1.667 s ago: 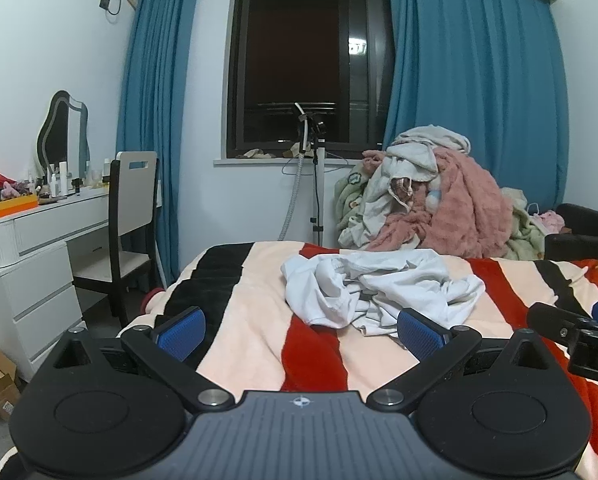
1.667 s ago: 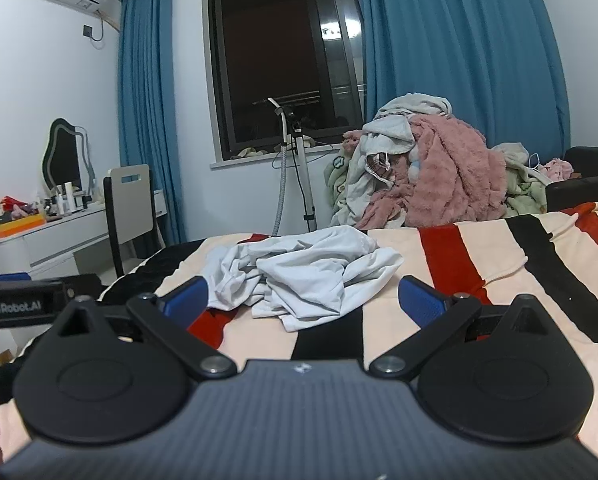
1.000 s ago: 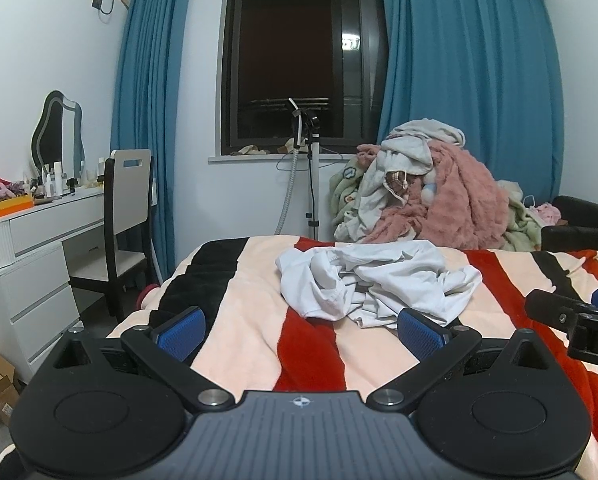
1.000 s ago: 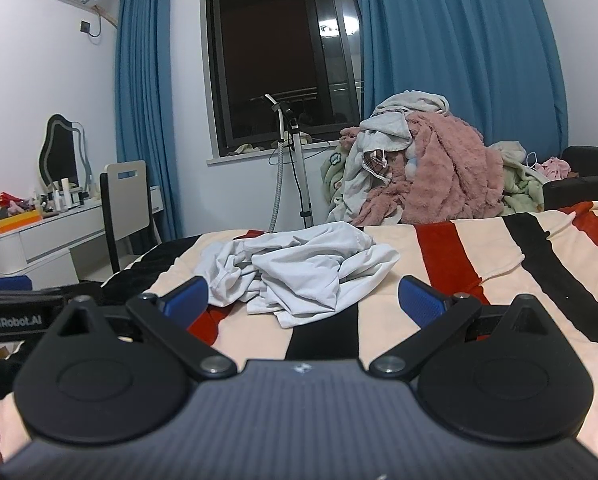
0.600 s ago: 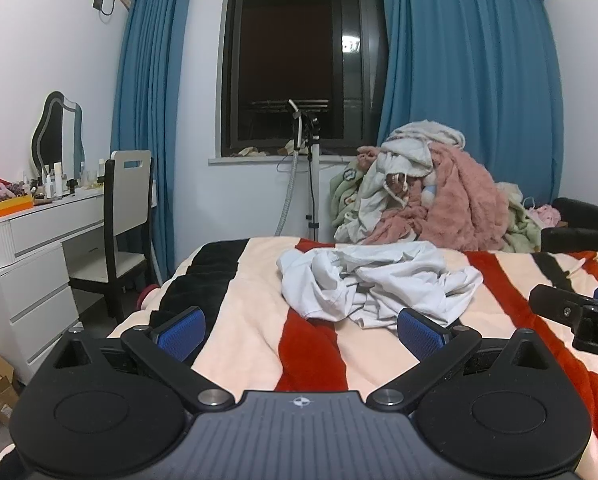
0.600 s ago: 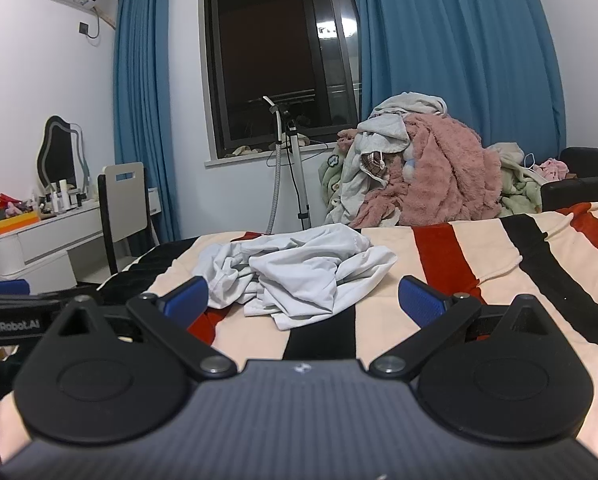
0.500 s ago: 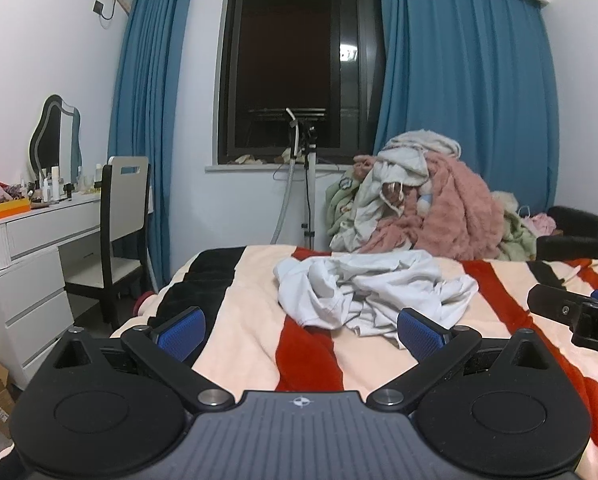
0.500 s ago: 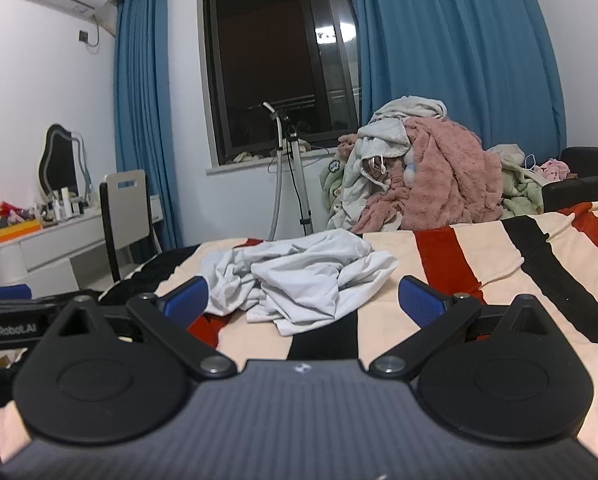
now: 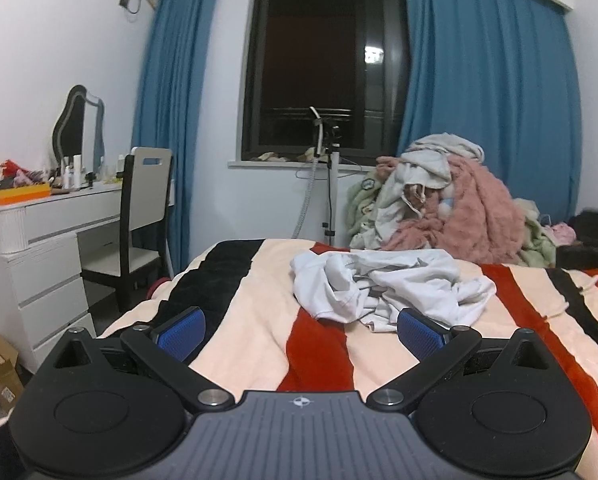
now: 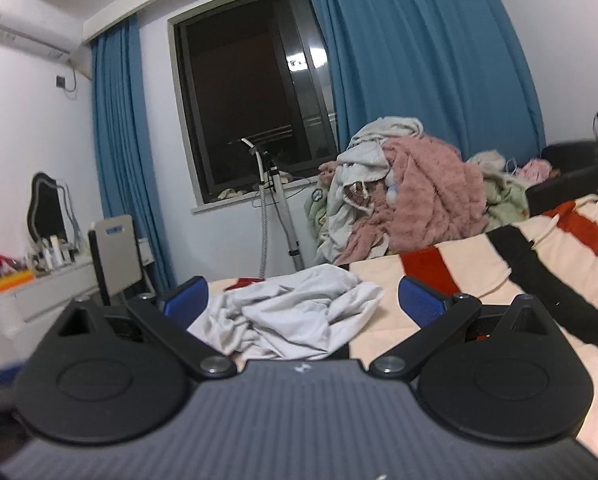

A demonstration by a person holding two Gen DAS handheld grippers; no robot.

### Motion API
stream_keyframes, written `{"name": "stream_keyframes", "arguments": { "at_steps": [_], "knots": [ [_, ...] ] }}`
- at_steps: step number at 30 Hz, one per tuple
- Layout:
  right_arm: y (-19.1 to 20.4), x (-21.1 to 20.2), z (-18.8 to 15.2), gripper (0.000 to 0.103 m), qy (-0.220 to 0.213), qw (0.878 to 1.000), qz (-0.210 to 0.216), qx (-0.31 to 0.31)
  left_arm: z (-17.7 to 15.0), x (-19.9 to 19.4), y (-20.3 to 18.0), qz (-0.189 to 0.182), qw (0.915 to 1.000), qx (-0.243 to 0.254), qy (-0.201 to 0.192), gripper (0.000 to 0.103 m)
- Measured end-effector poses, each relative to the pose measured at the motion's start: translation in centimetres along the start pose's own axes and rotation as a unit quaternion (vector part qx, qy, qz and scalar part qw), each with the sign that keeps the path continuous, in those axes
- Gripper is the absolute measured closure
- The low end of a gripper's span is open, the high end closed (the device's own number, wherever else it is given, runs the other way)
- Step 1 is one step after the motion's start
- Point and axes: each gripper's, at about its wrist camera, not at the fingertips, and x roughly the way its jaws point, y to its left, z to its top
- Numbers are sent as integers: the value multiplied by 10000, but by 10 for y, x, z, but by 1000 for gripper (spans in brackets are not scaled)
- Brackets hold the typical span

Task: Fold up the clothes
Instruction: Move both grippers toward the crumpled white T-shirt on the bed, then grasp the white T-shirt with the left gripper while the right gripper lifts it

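Garment: a crumpled white garment [image 9: 391, 284] lies in a heap on the striped bed [image 9: 255, 336], near the middle of the cover; in the left wrist view it sits at about 1 o'clock from the left tongs, in the right wrist view [image 10: 295, 312] at 12 o'clock, just past the right tongs.
Left tongs: the left tongs [image 9: 301, 328] stand wide, nothing between the blue pads, over the bed and short of the garment.
Right tongs: the right tongs [image 10: 303, 298] also stand wide and hold nothing; the cloth shows between the pads, but whether they touch it cannot be told.
Done: no fold shows; the garment is neither spread nor flattened, so the task looks to be at its very start.
Left to do: judging from the heap, it must be picked up, opened out flat and then folded.
Other laundry: a tall laundry pile [image 9: 443, 208] of pink, white and green pieces stands beyond the bed at 1 o'clock; whether it belongs to the task cannot be told.
Hidden: the near edge of the bed is covered by both gripper bodies; sleeves, collar and hems of the garment are lost in the creases, so its kind is unclear.
Hard to make out: the right wrist view is tilted and blurred at its lower left corner; neither hand shows.
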Motion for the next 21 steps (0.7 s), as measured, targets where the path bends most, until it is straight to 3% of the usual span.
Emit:
{"name": "stream_keyframes", "arguments": {
  "at_steps": [5,11,15,21],
  "knots": [
    [14,12,40,0,260,9996,-39,-37,13,25,-9,-172,9992,-256,269,0],
    [8,19,73,0,455,9985,-311,-9,19,76,-42,-272,9976,338,533,0],
    [-16,22,53,0,437,9989,-164,38,11,126,-54,-299,9965,386,686,0],
    [-51,43,-3,0,581,9966,-591,-12,1,213,-66,-250,9974,163,662,7]
  ]
}}
